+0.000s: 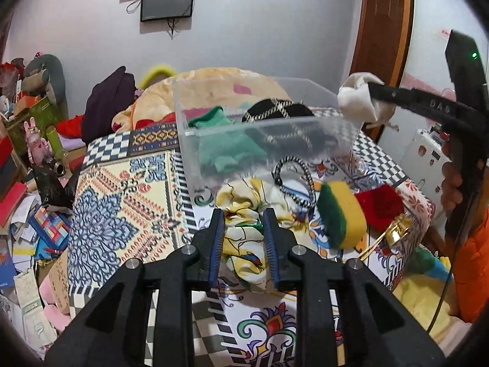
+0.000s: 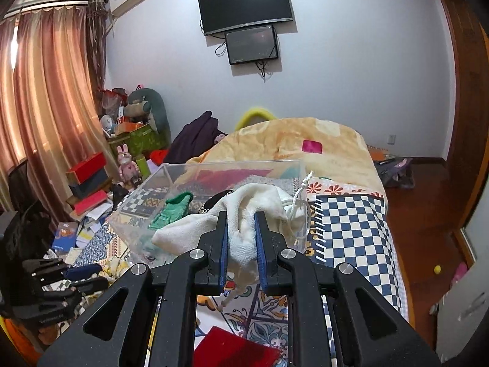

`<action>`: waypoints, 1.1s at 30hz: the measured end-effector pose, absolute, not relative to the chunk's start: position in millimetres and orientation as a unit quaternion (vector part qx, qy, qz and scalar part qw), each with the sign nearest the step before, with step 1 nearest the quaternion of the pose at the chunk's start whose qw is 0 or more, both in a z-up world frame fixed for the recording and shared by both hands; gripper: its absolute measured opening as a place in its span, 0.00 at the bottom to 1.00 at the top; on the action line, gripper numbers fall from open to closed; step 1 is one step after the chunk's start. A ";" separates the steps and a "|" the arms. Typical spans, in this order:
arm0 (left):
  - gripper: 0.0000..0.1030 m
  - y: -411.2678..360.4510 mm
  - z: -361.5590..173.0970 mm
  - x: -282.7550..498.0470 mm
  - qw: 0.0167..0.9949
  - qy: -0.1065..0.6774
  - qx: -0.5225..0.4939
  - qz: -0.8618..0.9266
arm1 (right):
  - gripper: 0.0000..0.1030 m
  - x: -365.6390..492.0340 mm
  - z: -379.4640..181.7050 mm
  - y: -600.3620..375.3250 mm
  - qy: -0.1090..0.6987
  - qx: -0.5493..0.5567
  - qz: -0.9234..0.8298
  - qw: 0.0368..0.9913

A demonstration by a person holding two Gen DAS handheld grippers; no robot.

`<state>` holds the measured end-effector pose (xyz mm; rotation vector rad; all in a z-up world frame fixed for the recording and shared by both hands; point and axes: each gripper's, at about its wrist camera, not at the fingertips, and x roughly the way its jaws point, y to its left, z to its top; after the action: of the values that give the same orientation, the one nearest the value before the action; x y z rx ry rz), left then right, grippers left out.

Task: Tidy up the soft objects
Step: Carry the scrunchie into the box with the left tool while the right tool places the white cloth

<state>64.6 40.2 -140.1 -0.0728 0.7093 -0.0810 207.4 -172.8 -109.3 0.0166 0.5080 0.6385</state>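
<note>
A clear plastic box (image 1: 305,131) stands on the patterned bed cover and holds a green sock (image 1: 224,150) and a black item with a chain pattern (image 1: 281,110). My left gripper (image 1: 243,214) is closed on a yellow floral cloth (image 1: 241,238) lying in front of the box. My right gripper (image 2: 241,217) is shut on a white drawstring cloth pouch (image 2: 259,202), held in the air near the box's (image 2: 171,189) right end; it also shows in the left wrist view (image 1: 357,101). A yellow-green sponge (image 1: 342,214) and a red cloth (image 1: 379,202) lie to the right.
A black-and-white cord loop (image 1: 296,177) lies by the box. The patterned cover (image 1: 122,202) spreads left. A beige blanket (image 2: 305,140) is piled behind. Cluttered boxes and toys (image 2: 122,153) line the left floor. A red cloth (image 2: 235,348) lies near.
</note>
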 end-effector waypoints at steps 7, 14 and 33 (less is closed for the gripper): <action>0.15 44.7 -143.8 60.0 0.934 0.351 -0.046 -0.036 | 0.15 203.8 -109.0 -170.7 0.245 -0.001 0.312 0.918; 0.07 45.5 -125.2 53.1 0.946 0.321 -0.033 -0.012 | 0.15 205.3 -108.9 -171.8 0.244 0.002 0.312 0.918; 0.07 56.7 -68.2 123.1 0.969 0.241 -0.044 0.009 | 0.15 235.9 -103.3 -152.4 0.248 -0.005 0.302 0.920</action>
<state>123.1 56.7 -68.2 -0.0883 0.4876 0.0175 235.9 -152.4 -103.3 -0.0096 0.5093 0.6214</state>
